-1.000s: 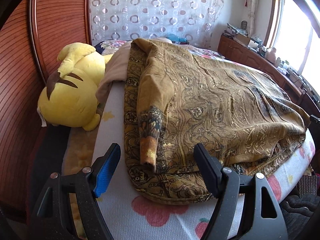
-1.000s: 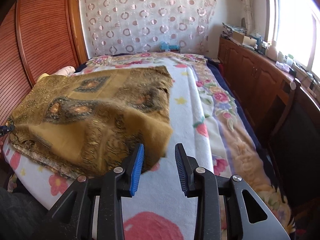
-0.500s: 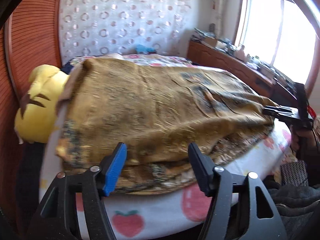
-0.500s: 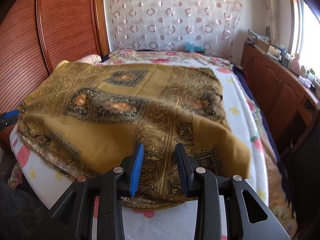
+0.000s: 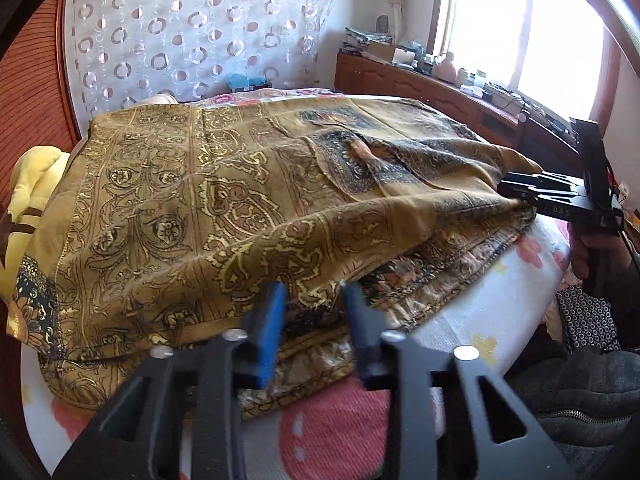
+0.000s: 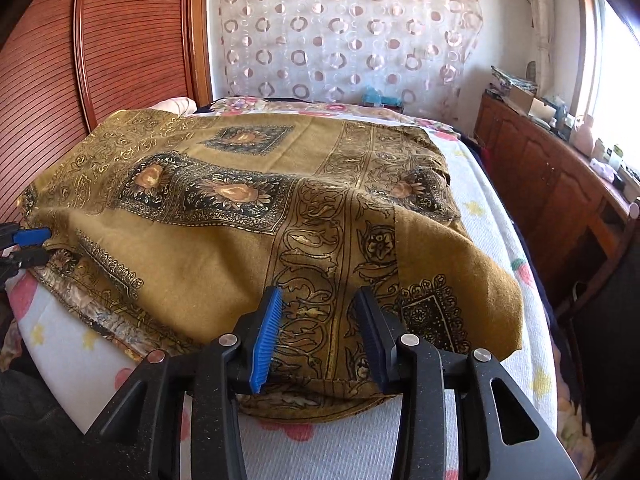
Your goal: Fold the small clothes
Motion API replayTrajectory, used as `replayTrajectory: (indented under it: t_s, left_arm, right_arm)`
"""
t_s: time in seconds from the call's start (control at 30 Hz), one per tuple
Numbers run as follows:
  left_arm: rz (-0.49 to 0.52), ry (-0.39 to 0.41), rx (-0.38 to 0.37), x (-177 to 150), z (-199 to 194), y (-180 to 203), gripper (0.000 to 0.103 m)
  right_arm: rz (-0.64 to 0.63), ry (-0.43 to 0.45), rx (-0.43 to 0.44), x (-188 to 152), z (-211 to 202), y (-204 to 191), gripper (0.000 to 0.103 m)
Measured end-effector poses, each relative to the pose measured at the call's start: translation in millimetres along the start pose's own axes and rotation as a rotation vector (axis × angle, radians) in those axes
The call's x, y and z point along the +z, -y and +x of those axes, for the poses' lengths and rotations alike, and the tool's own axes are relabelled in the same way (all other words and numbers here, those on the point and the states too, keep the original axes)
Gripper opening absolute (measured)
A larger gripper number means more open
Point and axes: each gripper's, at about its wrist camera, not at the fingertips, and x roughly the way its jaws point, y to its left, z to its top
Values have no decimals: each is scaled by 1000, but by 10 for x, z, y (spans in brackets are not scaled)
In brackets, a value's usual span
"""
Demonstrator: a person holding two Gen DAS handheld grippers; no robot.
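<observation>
Both tools at the cloth's near edge, mid-fold.

My left tool (image 5: 312, 320) has just been closing around the mustard cloth (image 5: 248, 200); my right tool (image 6: 320, 328), just widening, straddles its hem. Next: grip firmly, lift together.

Free room is on the bed's near strip and right side.

The cloth (image 6: 224, 248) covers most of the bed (image 6: 492, 240); bare sheet stays open at the near edge and along the right. A wood panel (image 6: 132, 40) closes the left side, with a yellow plush (image 5: 28, 200) just beside the cloth. A cabinet (image 6: 552, 184) with small items stands along the right.
</observation>
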Motion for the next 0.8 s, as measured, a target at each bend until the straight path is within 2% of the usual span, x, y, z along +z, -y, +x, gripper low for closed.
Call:
replayTrajectory:
  t_s: [0.03,0.1,0.27,0.37,0.6,0.67,0.8]
  left_arm:
    - [2,0,0,-2,-12,-7,14]
    - [5,19,-7,-3,-67,-10,9]
    - [-17,77,-66,65,-405,30,8]
    - [4,77,-49,102,-532,69,9]
    - [-33,86,9,115,-560,-122,40]
    - [-48,84,17,108,-562,-177,43]
    - [-86,102,74,95,-594,-368,74]
  right_arm:
    - [1,1,3,-17,-3,-14,40]
    - [6,0,11,-16,-7,-8,41]
    - [22,-25,25,26,-20,54,41]
    - [45,-26,24,71,-72,120,41]
    - [53,-23,25,90,-135,182,41]
    - [50,-22,29,78,-140,176,41]
    - [39,-20,30,83,-136,147,41]
